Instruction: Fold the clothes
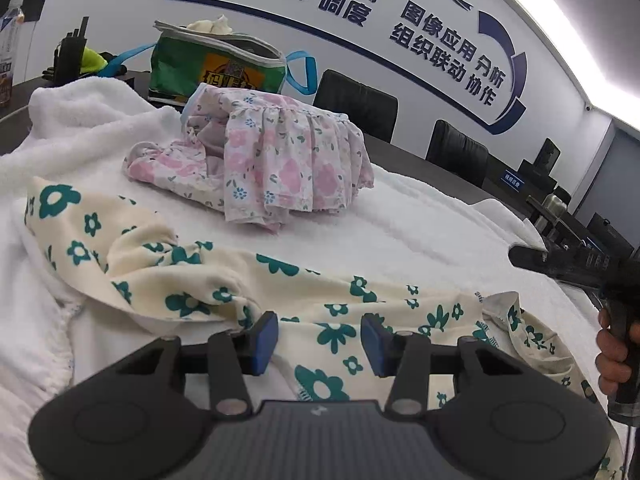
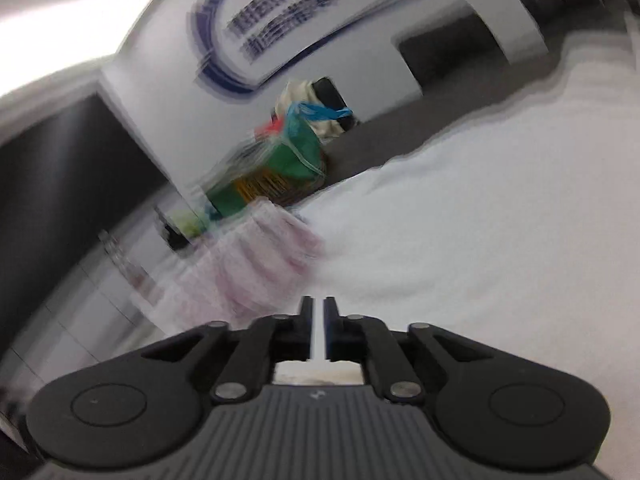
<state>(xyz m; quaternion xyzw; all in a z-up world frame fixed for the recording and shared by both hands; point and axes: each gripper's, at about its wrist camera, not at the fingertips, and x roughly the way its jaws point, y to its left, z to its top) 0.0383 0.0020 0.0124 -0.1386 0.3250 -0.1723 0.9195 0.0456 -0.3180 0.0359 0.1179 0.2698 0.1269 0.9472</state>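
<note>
A cream garment with green flowers (image 1: 224, 280) lies crumpled on the white towel (image 1: 400, 224) right in front of my left gripper (image 1: 319, 340), which is open and empty just above its near edge. A pink floral garment (image 1: 272, 160) lies bunched farther back; it shows blurred in the right wrist view (image 2: 256, 264). My right gripper (image 2: 318, 312) has its jaws nearly together with nothing visible between them, above the towel (image 2: 480, 220). The right gripper also shows at the right edge of the left wrist view (image 1: 524, 258), held by a hand.
A green bag (image 1: 212, 64) with blue straps stands behind the towel on the dark table; it also shows in the right wrist view (image 2: 276, 168). A water bottle (image 1: 10, 40) stands at far left. Black chairs (image 1: 356, 100) line the far side.
</note>
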